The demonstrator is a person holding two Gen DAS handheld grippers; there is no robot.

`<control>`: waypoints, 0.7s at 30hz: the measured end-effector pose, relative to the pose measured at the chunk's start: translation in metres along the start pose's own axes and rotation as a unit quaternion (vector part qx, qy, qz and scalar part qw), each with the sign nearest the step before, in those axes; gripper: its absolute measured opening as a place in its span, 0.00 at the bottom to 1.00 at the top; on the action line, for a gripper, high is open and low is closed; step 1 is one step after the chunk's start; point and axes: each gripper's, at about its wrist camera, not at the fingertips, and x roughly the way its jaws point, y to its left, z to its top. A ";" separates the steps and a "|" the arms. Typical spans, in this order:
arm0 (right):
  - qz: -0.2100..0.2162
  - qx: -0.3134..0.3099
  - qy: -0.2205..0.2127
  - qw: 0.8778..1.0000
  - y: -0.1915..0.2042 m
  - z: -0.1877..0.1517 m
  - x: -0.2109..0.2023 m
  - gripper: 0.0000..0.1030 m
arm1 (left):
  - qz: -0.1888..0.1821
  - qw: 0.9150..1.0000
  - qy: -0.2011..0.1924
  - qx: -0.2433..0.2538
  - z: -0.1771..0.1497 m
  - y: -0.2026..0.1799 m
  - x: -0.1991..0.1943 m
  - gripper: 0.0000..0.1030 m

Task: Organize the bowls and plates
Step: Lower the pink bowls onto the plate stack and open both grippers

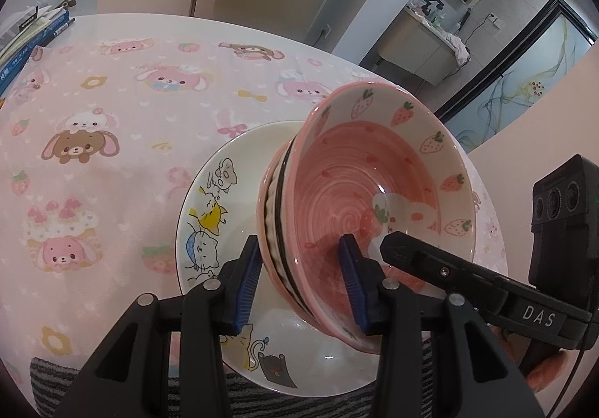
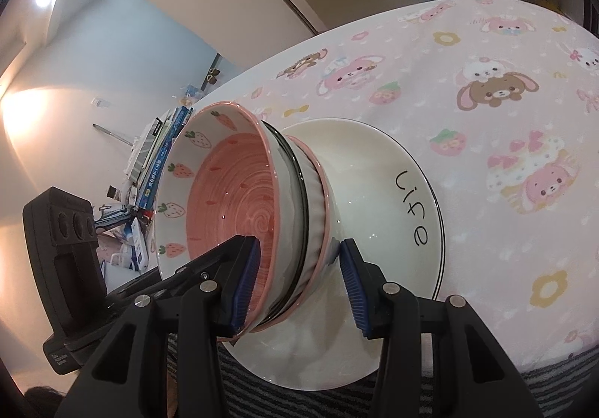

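Both grippers — left (image 1: 301,279), right (image 2: 299,283) — clamp the bowl stack (image 1: 367,193) at opposite rims: glazed, slippery, breakable, heavy over the plate (image 1: 209,193).

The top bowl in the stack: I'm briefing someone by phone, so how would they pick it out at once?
On the table with the pink cartoon-animal cloth sits a wide white plate near the front edge. A stack of nested bowls rests on it, held by the left gripper and right gripper. The top bowl has a pink swirled inside and strawberries under its pink rim; the bowl below is white and ribbed.
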 end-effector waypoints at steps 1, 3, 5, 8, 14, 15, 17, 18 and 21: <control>-0.001 -0.003 -0.002 1.000 0.000 0.000 0.000 0.45 | 0.001 1.000 -0.001 0.002 -0.001 -0.001 -0.001 0.39; -0.010 -0.017 -0.011 1.000 0.004 0.000 -0.001 0.45 | 0.007 1.000 -0.008 0.008 -0.001 -0.004 -0.003 0.38; -0.017 -0.025 -0.018 0.999 0.006 -0.001 -0.002 0.45 | 0.025 0.999 -0.020 0.021 -0.001 -0.007 -0.005 0.37; -0.019 -0.029 -0.021 0.999 0.005 -0.002 -0.001 0.45 | 0.027 0.999 -0.025 0.024 0.000 -0.008 -0.007 0.37; -0.007 -0.021 -0.022 1.000 0.001 0.000 -0.002 0.45 | 0.042 0.998 -0.045 0.031 0.002 -0.007 -0.011 0.45; -0.007 -0.022 -0.024 0.999 0.001 0.001 -0.003 0.45 | 0.044 0.997 -0.050 0.034 0.002 -0.007 -0.012 0.48; -0.007 -0.024 -0.032 0.999 0.002 0.000 -0.005 0.45 | 0.055 0.996 -0.062 0.042 0.003 -0.009 -0.015 0.51; -0.009 -0.028 -0.040 0.999 0.004 0.000 -0.008 0.45 | 0.063 0.995 -0.066 0.049 0.003 -0.011 -0.016 0.52; -0.028 -0.046 -0.065 0.996 0.010 -0.002 -0.017 0.45 | 0.078 0.991 -0.092 0.061 0.002 -0.013 -0.023 0.55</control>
